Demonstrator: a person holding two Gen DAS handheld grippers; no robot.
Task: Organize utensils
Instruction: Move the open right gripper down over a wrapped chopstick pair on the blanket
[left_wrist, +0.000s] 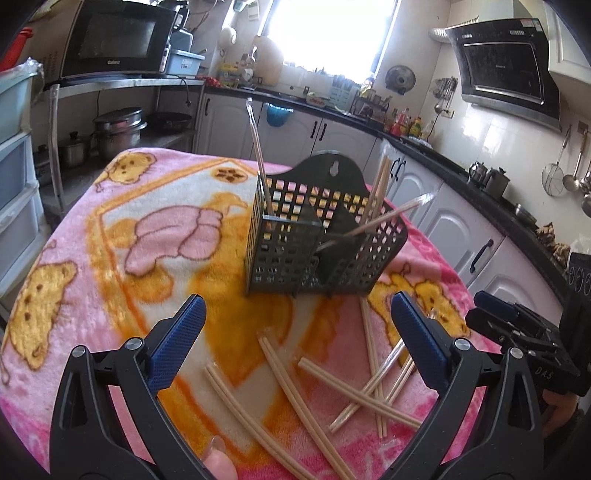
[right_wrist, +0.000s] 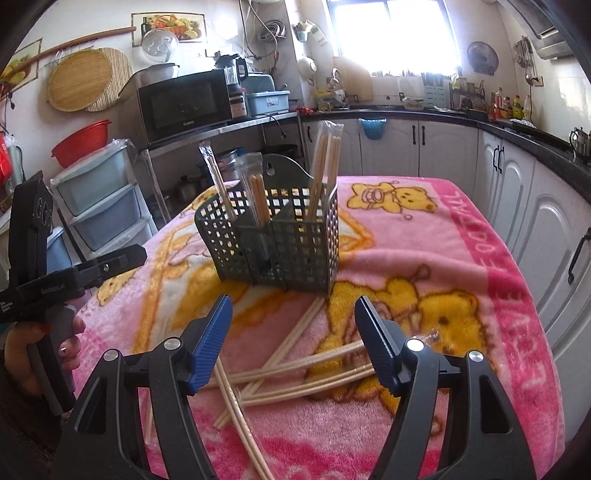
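Observation:
A dark green mesh utensil holder (left_wrist: 325, 243) (right_wrist: 277, 236) stands on a pink bear-print blanket (left_wrist: 110, 236) (right_wrist: 424, 258) and holds several wrapped chopstick pairs, upright or leaning. Several more wrapped chopstick pairs (left_wrist: 332, 384) (right_wrist: 295, 369) lie scattered on the blanket in front of it. My left gripper (left_wrist: 295, 321) is open and empty, above the loose chopsticks. My right gripper (right_wrist: 293, 321) is open and empty, also above the pile; its body shows at the right of the left wrist view (left_wrist: 524, 339). The left gripper's body shows at the left of the right wrist view (right_wrist: 55, 280).
The blanket covers a table in a kitchen. A microwave (right_wrist: 184, 103) on a metal shelf and plastic drawers (right_wrist: 99, 199) stand to the left. White cabinets (right_wrist: 517, 192) and a dark counter run along the back and right.

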